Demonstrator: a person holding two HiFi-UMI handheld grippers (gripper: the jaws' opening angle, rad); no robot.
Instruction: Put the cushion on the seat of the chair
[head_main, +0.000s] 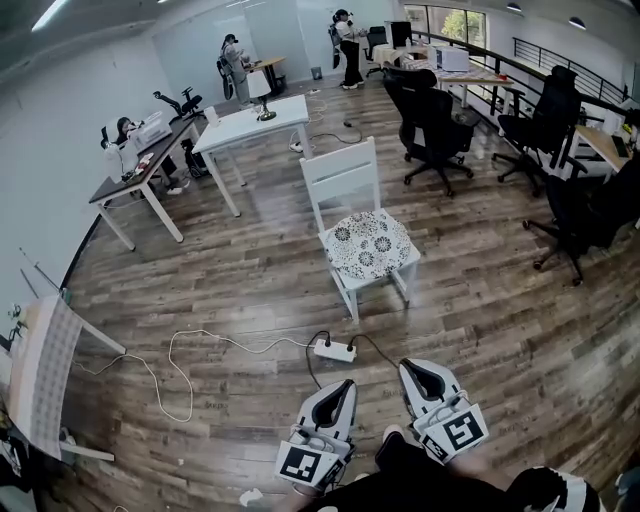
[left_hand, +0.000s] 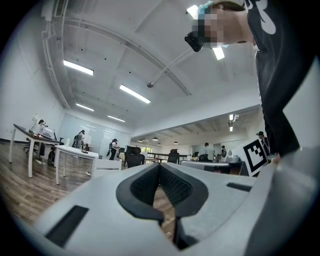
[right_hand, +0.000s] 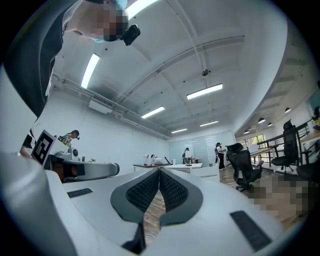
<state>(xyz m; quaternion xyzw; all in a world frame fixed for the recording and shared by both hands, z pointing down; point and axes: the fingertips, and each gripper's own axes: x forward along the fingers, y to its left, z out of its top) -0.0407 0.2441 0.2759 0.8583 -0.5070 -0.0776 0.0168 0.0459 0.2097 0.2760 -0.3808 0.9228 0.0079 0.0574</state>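
Floral cushion sits on the chair seat.
Well short of the chair, past a power strip on the floor, the left gripper and right gripper are both clenched on nothing.

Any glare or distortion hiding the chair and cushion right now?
Head view: fisheye bends the room's edges, yet the cushion on the chair is sharp; soft sheen on the floor. Both gripper views: ceiling lights glare overhead, corners vignetted black.

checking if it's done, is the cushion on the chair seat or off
On the seat: the cushion lies flat on the white chair, covering its seat.
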